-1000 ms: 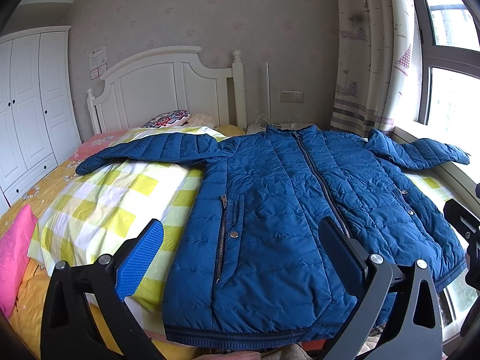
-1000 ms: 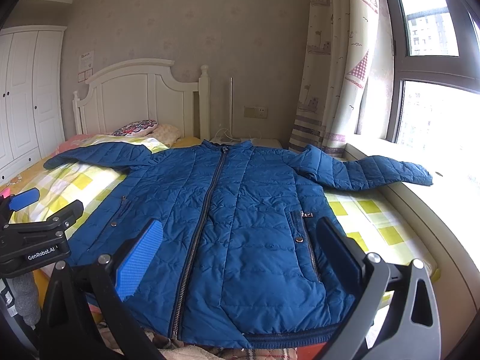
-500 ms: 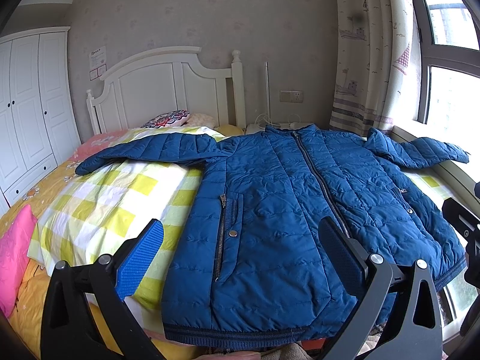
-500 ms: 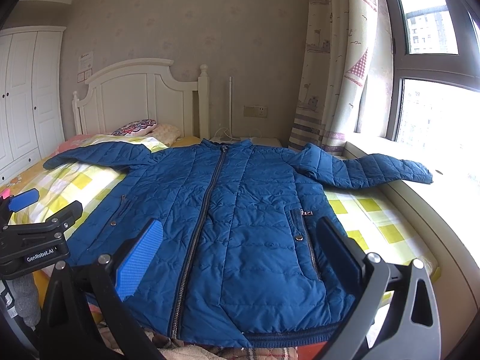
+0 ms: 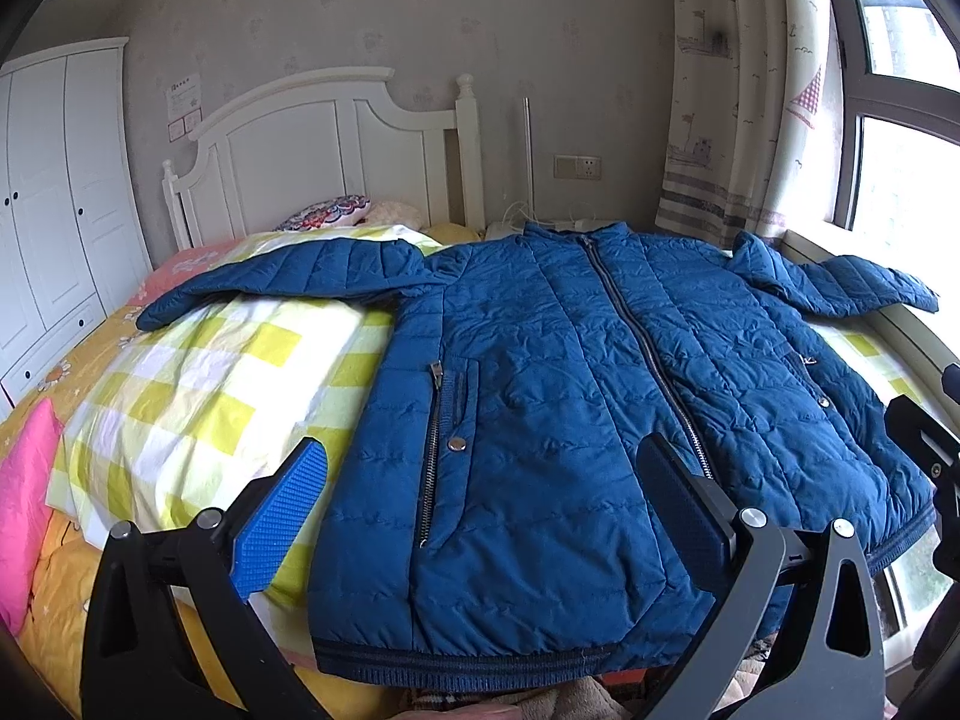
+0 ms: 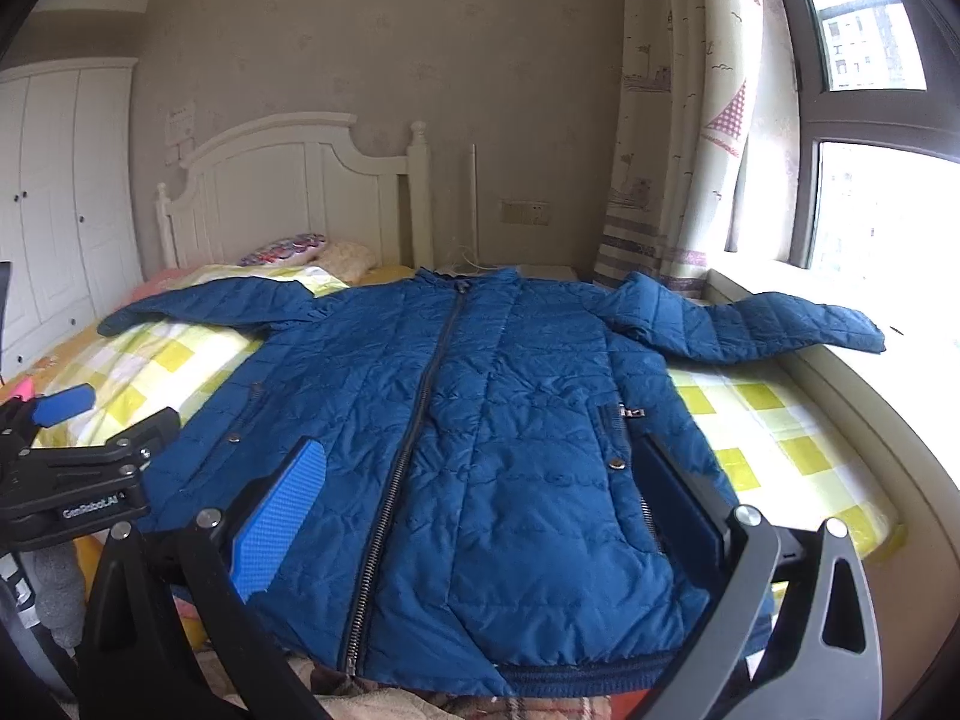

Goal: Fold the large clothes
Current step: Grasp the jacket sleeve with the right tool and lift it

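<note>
Blue quilted jacket (image 5: 570, 408) lies face-up on the bed (image 5: 198, 372), zipped, collar far, hem (image 5: 480, 657) at the near edge, both sleeves spread out to the sides: laid flat so the folds can start clean. Left sleeve (image 5: 288, 276) rests on the yellow checked quilt, right sleeve (image 6: 762, 324) reaches onto the window ledge (image 6: 870, 396). Left hand-held gripper (image 5: 486, 516) and right hand-held gripper (image 6: 486, 516) both hover above the hem, jaws wide apart, holding nothing. Fold not begun; likely sleeves go in first.

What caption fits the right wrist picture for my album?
Blue quilted jacket spread flat, zipped, on the checked bedspread, open right gripper hovering above its hem.
</note>
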The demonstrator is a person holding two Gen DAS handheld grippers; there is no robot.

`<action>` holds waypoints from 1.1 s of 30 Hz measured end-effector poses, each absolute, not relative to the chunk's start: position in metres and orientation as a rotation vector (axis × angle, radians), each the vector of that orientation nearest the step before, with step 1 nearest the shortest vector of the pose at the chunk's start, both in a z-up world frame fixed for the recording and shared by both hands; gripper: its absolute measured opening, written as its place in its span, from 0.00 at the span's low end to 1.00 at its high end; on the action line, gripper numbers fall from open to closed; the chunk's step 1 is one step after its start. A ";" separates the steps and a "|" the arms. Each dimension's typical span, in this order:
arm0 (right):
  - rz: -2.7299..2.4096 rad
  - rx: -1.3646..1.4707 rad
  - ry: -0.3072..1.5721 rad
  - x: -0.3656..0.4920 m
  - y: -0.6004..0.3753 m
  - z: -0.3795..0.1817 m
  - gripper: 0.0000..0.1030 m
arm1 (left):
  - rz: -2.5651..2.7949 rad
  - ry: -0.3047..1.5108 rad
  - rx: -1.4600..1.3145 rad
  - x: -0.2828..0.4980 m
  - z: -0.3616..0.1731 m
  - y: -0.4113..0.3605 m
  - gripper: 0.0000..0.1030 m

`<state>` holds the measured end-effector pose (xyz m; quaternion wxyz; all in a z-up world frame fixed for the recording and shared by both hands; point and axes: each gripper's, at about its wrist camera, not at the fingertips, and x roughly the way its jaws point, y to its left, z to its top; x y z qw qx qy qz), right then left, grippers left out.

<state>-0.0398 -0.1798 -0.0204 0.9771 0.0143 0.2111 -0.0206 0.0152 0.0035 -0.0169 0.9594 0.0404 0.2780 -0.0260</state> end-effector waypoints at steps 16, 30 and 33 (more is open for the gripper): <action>-0.181 0.331 0.604 0.089 -0.335 -0.038 0.98 | -0.113 0.737 0.341 0.188 -0.040 -0.051 0.96; -0.711 0.749 0.666 0.246 -0.590 -0.098 0.83 | -0.155 0.942 0.021 0.341 -0.109 -0.018 0.96; -0.731 0.759 0.624 0.247 -0.594 -0.099 0.47 | -0.133 0.954 0.050 0.344 -0.112 -0.023 0.96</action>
